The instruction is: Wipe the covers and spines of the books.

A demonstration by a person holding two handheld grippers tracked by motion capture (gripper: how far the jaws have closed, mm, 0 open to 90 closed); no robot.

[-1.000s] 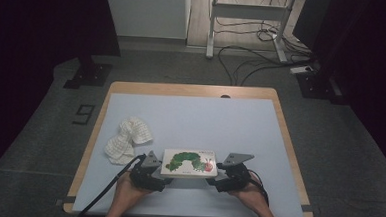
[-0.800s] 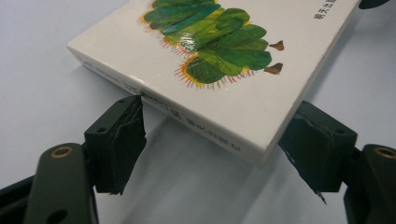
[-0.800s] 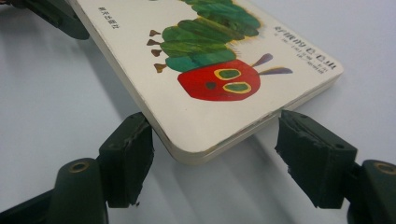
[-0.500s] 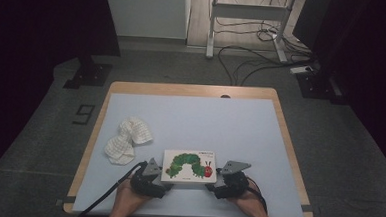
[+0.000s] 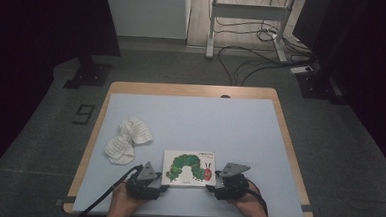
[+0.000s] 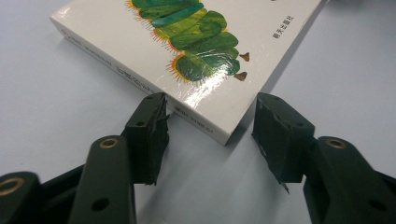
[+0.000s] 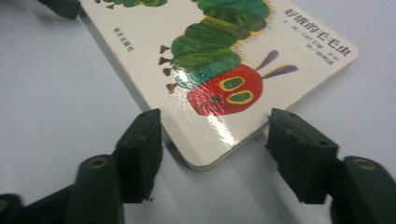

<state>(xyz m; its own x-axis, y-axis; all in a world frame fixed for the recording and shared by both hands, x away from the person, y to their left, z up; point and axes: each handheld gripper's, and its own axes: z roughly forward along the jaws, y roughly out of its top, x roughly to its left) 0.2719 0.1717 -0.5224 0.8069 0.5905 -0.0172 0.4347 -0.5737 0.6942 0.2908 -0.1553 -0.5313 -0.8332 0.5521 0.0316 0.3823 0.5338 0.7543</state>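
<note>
A white picture book (image 5: 190,167) with a green caterpillar on its cover lies flat near the table's front edge. My left gripper (image 5: 163,186) straddles the book's near left corner (image 6: 219,133). Its jaws have just been closing; one pad (image 6: 152,128) rests by the spine edge and the other pad (image 6: 275,135) stands off the book. My right gripper (image 5: 212,187) straddles the rounded near right corner (image 7: 205,161) below the red caterpillar head (image 7: 229,88). Its jaws have also just been closing, with gaps on both sides of the corner.
A crumpled white cloth (image 5: 126,141) lies at the left of the pale blue table top (image 5: 195,118), which has a wooden rim. Beyond the table are a metal stand (image 5: 245,21) and cables on the grey floor.
The book and both hands sit slightly closer to the table's front edge than a second ago. The cloth has not moved.
</note>
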